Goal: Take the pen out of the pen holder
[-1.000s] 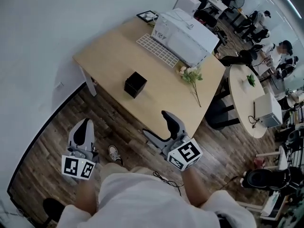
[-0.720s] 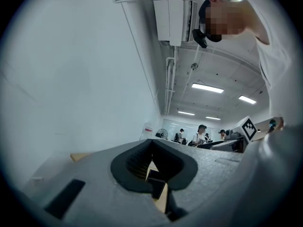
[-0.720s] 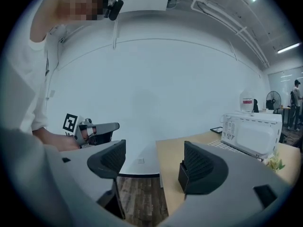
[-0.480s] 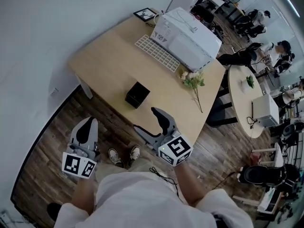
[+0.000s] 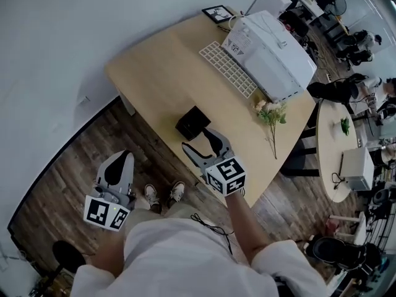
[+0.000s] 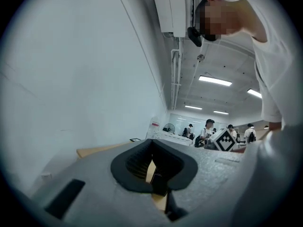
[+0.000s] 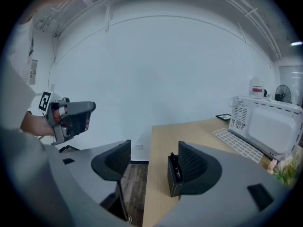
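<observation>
Two grippers are closing on the table [image 5: 164, 73], and the right gripper [image 5: 198, 140] is arriving at the black pen holder [image 5: 190, 121], so the grasp looks about to begin.
Compared with a second ago, the right gripper is sitting further forward, past the table's near edge and just short of the holder. Its jaws have just been narrowing, yet they are standing apart with nothing pressed between them. The left gripper [image 5: 119, 166] is hanging back over the wood floor [image 5: 68, 184], jaws together and empty. The square, open-topped holder is standing upright on the table's near half, carrying one dark pen [image 7: 175, 167], its top showing just above the rim, not yet taken out.
</observation>
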Demonstrator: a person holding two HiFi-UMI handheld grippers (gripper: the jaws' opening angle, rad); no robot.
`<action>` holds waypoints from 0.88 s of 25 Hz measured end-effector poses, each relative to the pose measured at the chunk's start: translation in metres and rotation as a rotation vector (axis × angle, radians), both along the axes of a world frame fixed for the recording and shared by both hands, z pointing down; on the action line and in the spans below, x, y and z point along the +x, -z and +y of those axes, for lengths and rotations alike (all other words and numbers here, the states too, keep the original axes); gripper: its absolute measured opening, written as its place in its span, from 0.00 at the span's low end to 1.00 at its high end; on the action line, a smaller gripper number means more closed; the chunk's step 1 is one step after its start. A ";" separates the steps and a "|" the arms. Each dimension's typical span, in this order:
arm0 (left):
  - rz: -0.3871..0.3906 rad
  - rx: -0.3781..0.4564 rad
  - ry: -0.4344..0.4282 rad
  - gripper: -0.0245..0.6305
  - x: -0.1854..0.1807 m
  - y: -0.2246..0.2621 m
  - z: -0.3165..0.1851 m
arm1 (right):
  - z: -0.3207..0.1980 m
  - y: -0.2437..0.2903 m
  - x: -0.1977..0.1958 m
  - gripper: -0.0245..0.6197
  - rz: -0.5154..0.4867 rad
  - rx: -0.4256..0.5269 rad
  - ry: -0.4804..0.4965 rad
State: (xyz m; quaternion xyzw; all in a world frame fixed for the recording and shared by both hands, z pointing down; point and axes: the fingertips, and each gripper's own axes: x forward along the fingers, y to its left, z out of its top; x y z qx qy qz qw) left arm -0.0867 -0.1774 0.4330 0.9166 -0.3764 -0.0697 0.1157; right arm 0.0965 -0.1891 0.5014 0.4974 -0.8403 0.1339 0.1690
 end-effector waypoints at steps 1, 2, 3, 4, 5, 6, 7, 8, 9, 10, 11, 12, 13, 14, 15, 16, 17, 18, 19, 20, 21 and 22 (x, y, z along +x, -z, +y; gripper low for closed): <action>-0.003 -0.003 0.010 0.06 0.000 0.000 0.000 | -0.007 -0.006 0.001 0.50 0.007 -0.011 0.009; -0.008 -0.005 0.015 0.06 0.000 -0.001 0.000 | -0.013 -0.012 0.003 0.50 0.013 -0.022 0.014; -0.014 -0.005 0.018 0.06 0.001 0.000 0.001 | -0.019 -0.018 0.005 0.50 0.018 -0.034 0.016; -0.020 -0.005 0.019 0.06 0.002 0.000 0.002 | -0.025 -0.024 0.006 0.50 0.021 -0.048 0.017; -0.023 -0.005 0.023 0.06 0.002 0.000 0.003 | -0.029 -0.030 0.007 0.49 0.023 -0.065 0.018; -0.025 -0.005 0.029 0.06 0.002 0.001 0.004 | -0.033 -0.037 0.008 0.49 0.025 -0.084 0.021; -0.026 -0.006 0.036 0.06 0.001 0.001 0.004 | -0.037 -0.043 0.008 0.49 0.022 -0.104 0.023; -0.027 -0.008 0.043 0.06 0.000 0.001 0.005 | -0.041 -0.049 0.007 0.49 0.012 -0.124 0.025; -0.027 -0.012 0.050 0.06 -0.001 0.001 0.005 | -0.045 -0.055 0.006 0.48 0.000 -0.141 0.025; -0.028 -0.016 0.056 0.06 -0.002 0.000 0.005 | -0.049 -0.059 0.006 0.46 -0.007 -0.156 0.024; -0.029 -0.019 0.062 0.06 -0.003 0.000 0.005 | -0.052 -0.063 0.006 0.46 -0.004 -0.169 0.023; -0.030 -0.021 0.068 0.06 -0.003 -0.001 0.004 | -0.056 -0.067 0.007 0.46 0.007 -0.180 0.023; -0.030 -0.021 0.074 0.06 -0.004 -0.001 0.004 | -0.059 -0.070 0.008 0.46 0.020 -0.190 0.025; -0.030 -0.021 0.080 0.06 -0.005 -0.001 0.003 | -0.062 -0.073 0.008 0.46 0.029 -0.201 0.030; -0.031 -0.023 0.085 0.06 -0.005 -0.001 0.003 | -0.064 -0.075 0.008 0.46 0.034 -0.213 0.036; -0.031 -0.027 0.089 0.06 -0.005 -0.002 0.004 | -0.065 -0.077 0.008 0.46 0.037 -0.224 0.044; -0.032 -0.031 0.093 0.06 -0.006 -0.003 0.004 | -0.065 -0.079 0.008 0.46 0.040 -0.232 0.051; -0.033 -0.035 0.097 0.06 -0.006 -0.003 0.005 | -0.066 -0.079 0.008 0.46 0.041 -0.238 0.057; -0.035 -0.038 0.101 0.06 -0.007 -0.003 0.005 | -0.067 -0.080 0.008 0.46 0.042 -0.243 0.061; -0.037 -0.039 0.106 0.06 -0.008 -0.003 0.006 | -0.069 -0.081 0.008 0.46 0.043 -0.249 0.064; -0.039 -0.041 0.111 0.06 -0.009 -0.004 0.007 | -0.070 -0.083 0.008 0.46 0.044 -0.258 0.066; -0.042 -0.044 0.116 0.06 -0.010 -0.005 0.008 | -0.071 -0.085 0.009 0.46 0.046 -0.271 0.069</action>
